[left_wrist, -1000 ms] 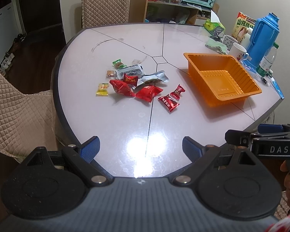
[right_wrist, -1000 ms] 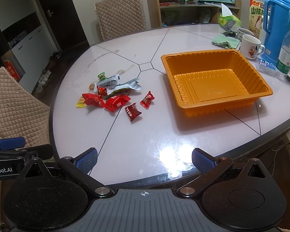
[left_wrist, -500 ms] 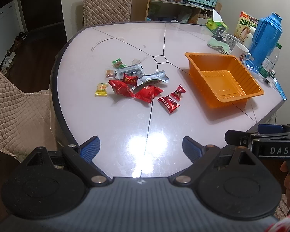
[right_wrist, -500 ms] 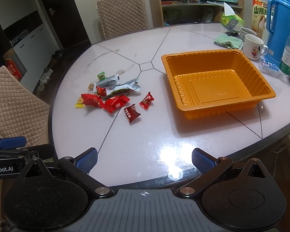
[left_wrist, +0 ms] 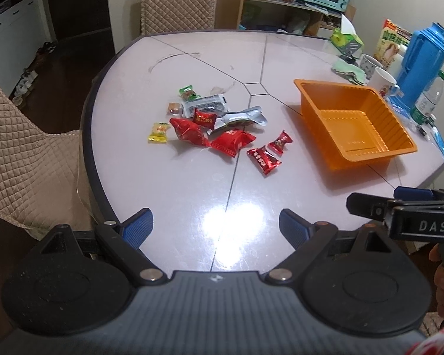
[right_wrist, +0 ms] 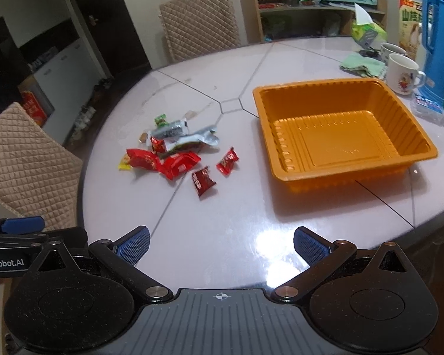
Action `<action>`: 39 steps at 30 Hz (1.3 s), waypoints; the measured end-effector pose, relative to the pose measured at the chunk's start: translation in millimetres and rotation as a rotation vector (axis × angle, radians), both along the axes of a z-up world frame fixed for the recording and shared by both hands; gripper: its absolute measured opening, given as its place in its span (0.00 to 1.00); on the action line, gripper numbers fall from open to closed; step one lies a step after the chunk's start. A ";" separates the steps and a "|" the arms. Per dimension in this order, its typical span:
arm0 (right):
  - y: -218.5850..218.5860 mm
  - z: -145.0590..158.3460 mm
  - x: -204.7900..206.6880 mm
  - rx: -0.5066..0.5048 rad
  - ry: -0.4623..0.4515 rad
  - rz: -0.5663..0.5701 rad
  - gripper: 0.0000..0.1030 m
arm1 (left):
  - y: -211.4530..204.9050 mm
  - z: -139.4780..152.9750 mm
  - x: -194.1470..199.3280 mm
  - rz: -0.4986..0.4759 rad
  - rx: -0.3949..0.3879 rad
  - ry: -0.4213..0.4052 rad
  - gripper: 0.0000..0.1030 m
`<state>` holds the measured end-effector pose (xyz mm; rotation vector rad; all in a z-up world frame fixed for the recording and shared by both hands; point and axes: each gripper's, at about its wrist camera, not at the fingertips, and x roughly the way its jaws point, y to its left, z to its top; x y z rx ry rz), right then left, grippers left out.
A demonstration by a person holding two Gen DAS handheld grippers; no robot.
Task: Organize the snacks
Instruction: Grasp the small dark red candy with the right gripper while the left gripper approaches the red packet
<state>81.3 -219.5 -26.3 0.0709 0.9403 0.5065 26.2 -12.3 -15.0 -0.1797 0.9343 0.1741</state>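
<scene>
Since nothing's grabbed yet, both left tongs (left_wrist: 216, 224) and right tongs (right_wrist: 220, 244) hover wide, empty | snack pile (right_wrist: 174, 153) loose on counter (right_wrist: 222, 222) beside empty orange tray (right_wrist: 334, 136), probably the destination

Five red snack packets (left_wrist: 232, 143), two silver, one orange tray (left_wrist: 355, 124), two mugs (right_wrist: 402, 72).

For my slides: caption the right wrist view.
Open right gripper faces an empty orange tray and scattered snacks.
</scene>
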 end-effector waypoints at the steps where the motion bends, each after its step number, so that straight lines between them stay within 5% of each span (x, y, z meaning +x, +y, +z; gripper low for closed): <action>1: -1.1 -1.7 2.9 0.013 -0.007 0.007 1.00 | -0.2 -1.6 1.2 0.009 0.003 -0.003 0.89; 15: -6.3 -24.1 27.6 0.179 -0.098 0.079 1.00 | 10.1 -18.2 14.5 0.105 0.044 -0.032 0.88; 24: 24.5 -40.4 46.2 0.156 -0.106 0.121 0.75 | 40.9 -36.6 40.2 0.061 0.032 -0.034 0.80; 32: 67.4 -71.6 73.1 0.036 -0.097 0.151 0.47 | 71.3 -51.3 67.6 -0.021 0.018 -0.014 0.75; 39: 84.6 -89.6 89.4 -0.023 -0.096 0.141 0.45 | 88.9 -60.0 90.1 -0.089 0.016 -0.009 0.72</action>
